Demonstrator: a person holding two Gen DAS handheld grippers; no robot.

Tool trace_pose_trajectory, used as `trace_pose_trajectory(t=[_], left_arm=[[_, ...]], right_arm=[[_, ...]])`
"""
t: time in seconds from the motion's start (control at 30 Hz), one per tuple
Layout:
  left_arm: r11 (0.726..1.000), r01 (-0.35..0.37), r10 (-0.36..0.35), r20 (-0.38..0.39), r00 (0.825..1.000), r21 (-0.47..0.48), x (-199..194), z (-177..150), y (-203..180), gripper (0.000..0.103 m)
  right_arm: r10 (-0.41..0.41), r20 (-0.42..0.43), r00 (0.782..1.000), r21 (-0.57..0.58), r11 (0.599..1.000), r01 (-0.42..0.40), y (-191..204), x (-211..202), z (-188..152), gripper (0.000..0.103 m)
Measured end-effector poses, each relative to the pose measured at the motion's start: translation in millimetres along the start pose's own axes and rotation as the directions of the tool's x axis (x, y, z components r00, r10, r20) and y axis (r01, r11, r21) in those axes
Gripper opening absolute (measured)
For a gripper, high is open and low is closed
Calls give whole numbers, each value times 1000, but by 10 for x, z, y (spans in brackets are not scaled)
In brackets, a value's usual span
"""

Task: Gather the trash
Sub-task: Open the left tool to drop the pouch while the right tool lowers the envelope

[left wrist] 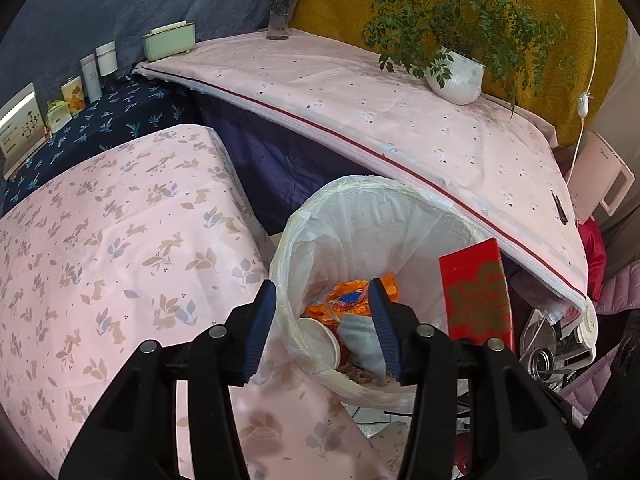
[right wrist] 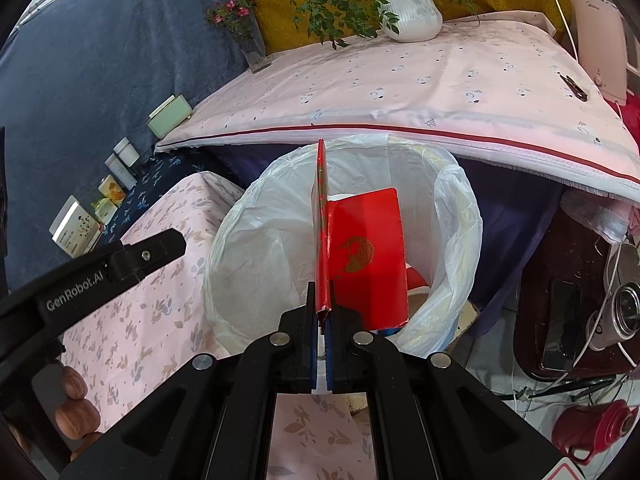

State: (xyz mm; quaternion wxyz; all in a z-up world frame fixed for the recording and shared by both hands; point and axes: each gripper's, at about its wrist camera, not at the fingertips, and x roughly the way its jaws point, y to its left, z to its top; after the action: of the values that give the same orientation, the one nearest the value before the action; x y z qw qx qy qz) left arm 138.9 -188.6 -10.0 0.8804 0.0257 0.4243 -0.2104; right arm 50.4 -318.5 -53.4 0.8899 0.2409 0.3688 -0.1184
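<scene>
Red envelope (right wrist: 320, 216), gold print, stands edge-on above the trash bin (right wrist: 460, 216), clamped at its lower edge by the right gripper (right wrist: 320, 312); jaws clenched on it, blue pads pressed to either side. In the left wrist view the same envelope (left wrist: 476, 292) shows its flat face at 3 o'clock of the bin mouth, over the right rim.

A second red piece (right wrist: 368, 256) with a gold round emblem sits just at 3 o'clock of the held envelope, over the bin opening. Cannot tell whether it is joined to the held one or resting inside the bin.

Bin is lined with a white bag (left wrist: 360, 216). Contents seen from the left wrist: orange wrapper (left wrist: 348, 300), white paper cup (left wrist: 320, 340) lying on its side, grey crumpled piece (left wrist: 360, 340).

Left gripper (left wrist: 322, 320) hangs over the near rim at 6 o'clock, jaws released and wide apart, nothing between them.

Surroundings: floral pink cloth (left wrist: 100, 260) at 9 o'clock of the bin; pink sheet with a maroon stripe (left wrist: 360, 100) at 12 o'clock, carrying a white potted plant (left wrist: 456, 76) and a glass vase of flowers (left wrist: 282, 4).
</scene>
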Motion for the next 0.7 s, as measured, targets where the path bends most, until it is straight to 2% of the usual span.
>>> trace_pose_trajectory(t=[0.5, 0.7], left_arm=[[998, -53, 53, -18, 998, -24, 44, -88, 230, 47], [997, -71, 71, -22, 997, -37, 48, -132, 310, 47]], right_arm=[[2, -2, 1000, -48, 999, -2, 200, 103, 87, 3], [1, -5, 1000, -77, 997, -1, 308, 147, 129, 7]])
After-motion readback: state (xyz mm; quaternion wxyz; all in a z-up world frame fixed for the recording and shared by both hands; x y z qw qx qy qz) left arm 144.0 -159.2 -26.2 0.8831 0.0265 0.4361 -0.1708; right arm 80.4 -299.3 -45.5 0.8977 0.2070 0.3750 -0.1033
